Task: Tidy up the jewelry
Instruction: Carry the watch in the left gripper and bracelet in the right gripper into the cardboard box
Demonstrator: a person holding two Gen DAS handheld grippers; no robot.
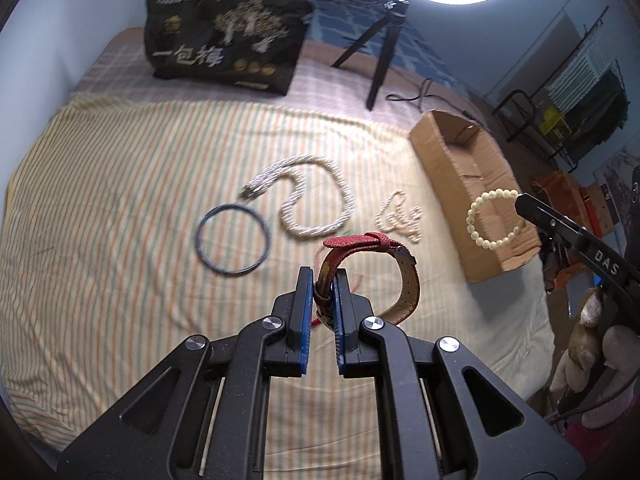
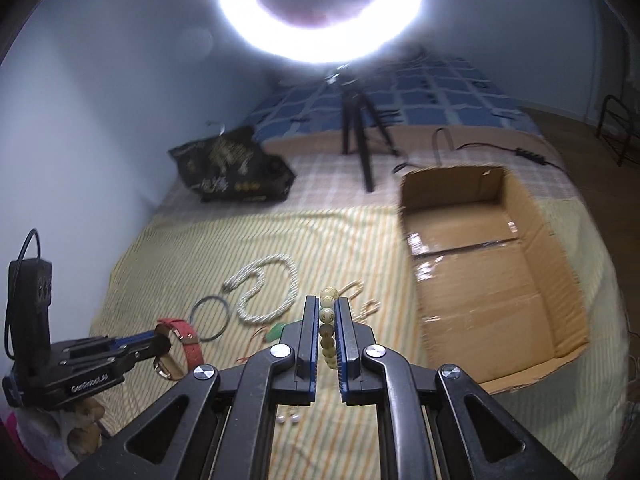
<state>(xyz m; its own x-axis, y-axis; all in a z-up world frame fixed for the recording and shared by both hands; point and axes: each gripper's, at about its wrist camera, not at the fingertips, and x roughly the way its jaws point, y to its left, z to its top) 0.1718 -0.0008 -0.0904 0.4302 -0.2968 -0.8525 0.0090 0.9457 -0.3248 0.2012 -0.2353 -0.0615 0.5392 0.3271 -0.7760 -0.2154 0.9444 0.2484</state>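
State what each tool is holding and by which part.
The left tool is shut on the red watch, pinching its strap. The right tool is shut on the cream bead bracelet, clamping a short run of beads on its loop.

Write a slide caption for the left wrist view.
Left gripper clamps a red watch strap above the striped bedsheet, pearl necklaces and cardboard box beyond.

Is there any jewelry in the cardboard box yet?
No. In the right wrist view the cardboard box shows only its bare taped floor, with no jewelry inside.
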